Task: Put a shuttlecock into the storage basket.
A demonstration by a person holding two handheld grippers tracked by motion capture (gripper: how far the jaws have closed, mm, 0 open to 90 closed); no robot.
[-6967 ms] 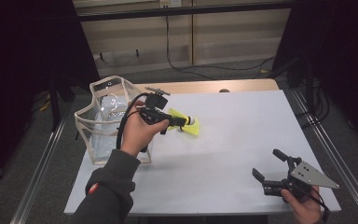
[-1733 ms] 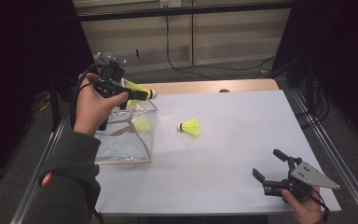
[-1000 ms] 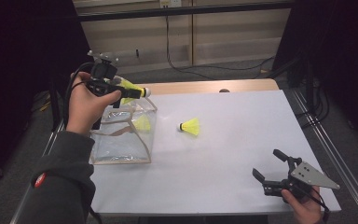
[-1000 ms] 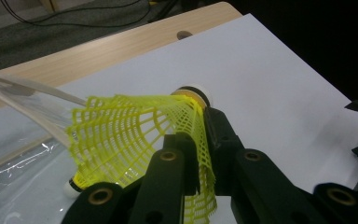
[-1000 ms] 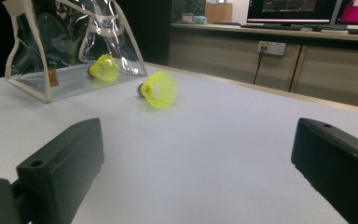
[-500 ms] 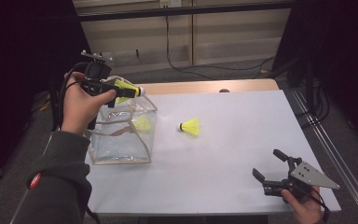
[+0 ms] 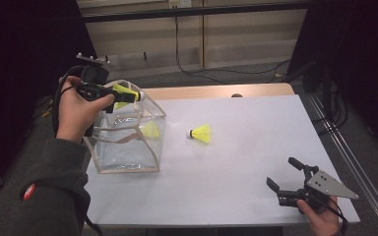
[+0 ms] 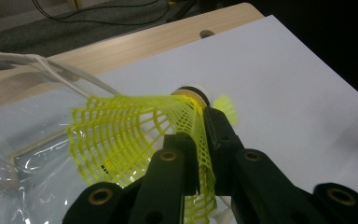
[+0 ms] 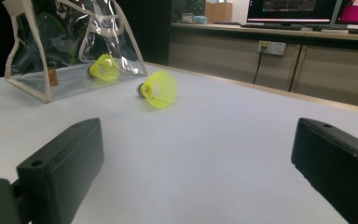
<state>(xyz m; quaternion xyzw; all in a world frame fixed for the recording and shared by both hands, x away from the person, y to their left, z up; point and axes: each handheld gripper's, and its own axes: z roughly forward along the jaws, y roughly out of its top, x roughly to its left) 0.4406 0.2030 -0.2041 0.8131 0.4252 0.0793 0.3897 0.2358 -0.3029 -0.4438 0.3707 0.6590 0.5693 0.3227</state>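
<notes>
My left gripper [image 7: 128,95] is shut on a yellow shuttlecock [image 7: 123,94], held in the air over the open top of a clear plastic bag [image 7: 128,152] at the table's left. In the left gripper view the two black jaws pinch the mesh skirt of that shuttlecock [image 8: 130,135] at the left gripper [image 8: 198,123]. A second shuttlecock [image 7: 150,129] lies inside the bag [image 9: 51,46], also seen from the right gripper [image 9: 103,67]. A third shuttlecock [image 7: 200,133] lies on the white table [image 7: 256,142], as the right gripper view shows [image 9: 157,88]. My right gripper [image 7: 281,172] rests open near the front right corner, nothing between its jaws [image 9: 200,154].
A wooden strip [image 7: 216,92] with a hole runs along the table's far edge. Cables lie on the floor behind it. Metal frame rails run along the table's right side [image 7: 344,147]. Cabinets and monitors [image 9: 298,9] stand beyond the table in the right gripper view.
The left hand, still gripping the shuttlecock, has drifted slightly to the left above the bag. The right gripper and the shuttlecock on the table have stayed put.
</notes>
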